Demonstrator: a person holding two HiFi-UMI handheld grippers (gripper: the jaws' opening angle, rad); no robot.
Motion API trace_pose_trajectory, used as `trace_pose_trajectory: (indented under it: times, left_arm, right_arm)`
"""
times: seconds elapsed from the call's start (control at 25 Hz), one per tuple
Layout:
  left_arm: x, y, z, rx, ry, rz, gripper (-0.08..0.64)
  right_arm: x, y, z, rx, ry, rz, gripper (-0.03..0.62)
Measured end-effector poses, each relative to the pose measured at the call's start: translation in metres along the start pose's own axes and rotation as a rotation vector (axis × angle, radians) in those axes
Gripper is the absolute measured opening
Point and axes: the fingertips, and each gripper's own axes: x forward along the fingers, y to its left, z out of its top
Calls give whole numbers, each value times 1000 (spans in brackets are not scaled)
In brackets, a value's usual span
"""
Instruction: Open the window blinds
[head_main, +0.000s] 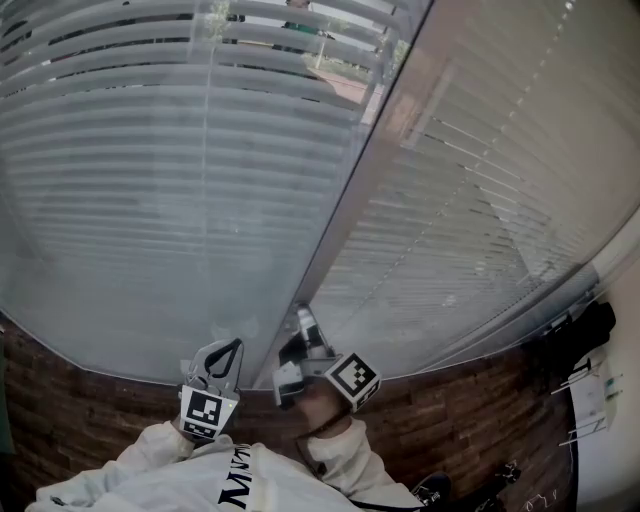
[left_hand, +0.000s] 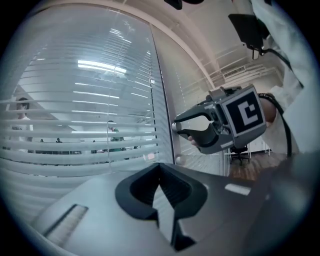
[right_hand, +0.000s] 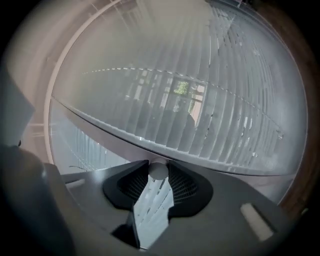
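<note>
Between blinds (head_main: 150, 200), frame post (head_main: 355, 200), wand knob (right_hand: 159, 171)

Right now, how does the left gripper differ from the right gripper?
The right gripper is shut on a small white knob beside the window frame; the left gripper holds nothing, its jaw tips together. The right gripper lies turned on its side, jaws one above the other; the left gripper sits upright, jaws side by side. The right gripper reaches nearer the frame than the left gripper. Both face the blinds.
</note>
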Motion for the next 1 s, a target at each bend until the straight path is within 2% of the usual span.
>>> trace_pose_trajectory:
  times: [0.08, 0.16, 0.36, 0.56, 0.72, 0.8, 0.92, 1.0]
  left_arm:
    - [-1, 0, 0, 0, 0, 0, 0]
    - [-1, 0, -1, 0, 2, 0, 0]
    - [-3, 1, -4, -3, 9, 4, 0]
    - [-4, -1, -3, -3, 8, -1, 0]
    - [-3, -2, -3, -2, 5, -4, 0]
    - [-3, -2, -2, -1, 4, -6, 0]
    - [-2, -2, -4, -3, 6, -4, 0]
    - [-2, -2, -4, -4, 7, -2, 0]
  right_arm:
    - [0, 1, 0, -46, 2, 0, 126]
    - [-1, 6, 1, -166, 12, 4, 124]
    - [-10, 27, 7, -700, 60, -16, 156]
    - [-13, 37, -5, -1269, 173, -73, 172]
    - [-11, 28, -25, -1533, 295, -117, 172]
    - [-9, 22, -30, -1713, 330, -159, 172]
    - [-5, 16, -34, -2022, 326, -235, 172]
    - [-3, 15, -35, -2176, 313, -271, 172]
